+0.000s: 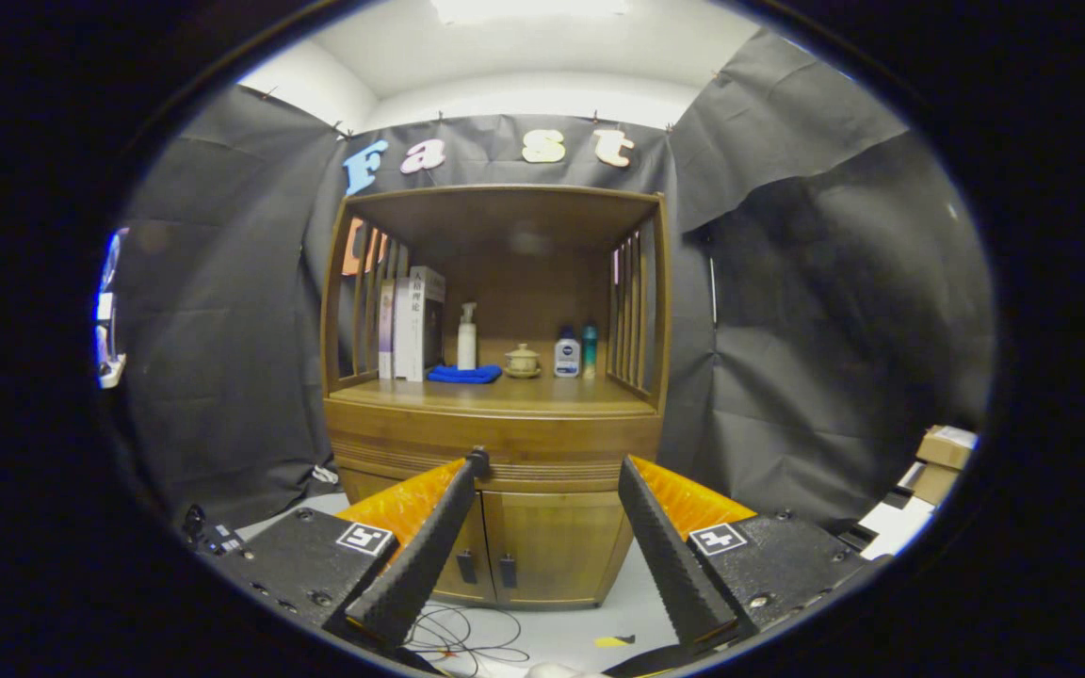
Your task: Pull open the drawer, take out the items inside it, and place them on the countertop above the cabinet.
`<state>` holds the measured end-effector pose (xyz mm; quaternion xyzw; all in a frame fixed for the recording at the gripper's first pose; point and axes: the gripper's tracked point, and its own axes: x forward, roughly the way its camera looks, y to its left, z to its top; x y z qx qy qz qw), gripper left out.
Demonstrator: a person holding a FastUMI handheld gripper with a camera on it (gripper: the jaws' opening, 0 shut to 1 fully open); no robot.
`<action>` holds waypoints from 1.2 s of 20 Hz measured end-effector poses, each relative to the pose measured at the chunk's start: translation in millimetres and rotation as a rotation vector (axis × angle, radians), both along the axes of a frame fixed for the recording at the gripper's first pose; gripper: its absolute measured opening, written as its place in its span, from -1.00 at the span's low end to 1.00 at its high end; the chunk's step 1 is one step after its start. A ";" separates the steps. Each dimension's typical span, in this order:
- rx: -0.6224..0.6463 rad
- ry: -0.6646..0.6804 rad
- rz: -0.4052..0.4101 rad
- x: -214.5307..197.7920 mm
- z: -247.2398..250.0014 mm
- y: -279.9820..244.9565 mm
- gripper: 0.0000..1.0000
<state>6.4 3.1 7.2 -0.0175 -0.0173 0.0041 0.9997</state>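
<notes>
**Facing the cabinet, jaws wide, drawer not yet touched**

My gripper (550, 466) hangs well short of the wooden cabinet (495, 443), which stands in the middle of the frame against the black cloth. My jaws stand wide apart and hold nothing; between them I see the drawer (495, 450), a ribbed band of wood just under the desk (495, 394), shut flush with the front. Below it, low in the centre of the frame, sit two small doors (524, 546) with dark handles.

I judge the drawer a stiff, fairly heavy wooden box that should slide straight out if pulled squarely; pulled at an angle it may bind. I cannot make out a knob or handle on its front from here, so my best guess for a hold is the lower lip of the ribbed band, near its middle. What lies inside is hidden, so I cannot say how it will handle.

The desk already carries things toward the back: books (409, 325) at the left, a blue cloth (463, 374), a pump bottle (466, 337), a small lidded cup (522, 361) and two little bottles (575, 352). The cup looks fragile. The front strip of the desk is bare wood, and I would set the drawer's items down there.
</notes>
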 end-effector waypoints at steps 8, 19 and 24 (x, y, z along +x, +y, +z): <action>-0.005 -0.022 0.031 58.0 1.2 21.4 0.99; 0.001 0.032 0.064 167.4 -34.3 78.8 0.99; 0.021 0.100 0.071 213.7 -66.6 84.7 0.99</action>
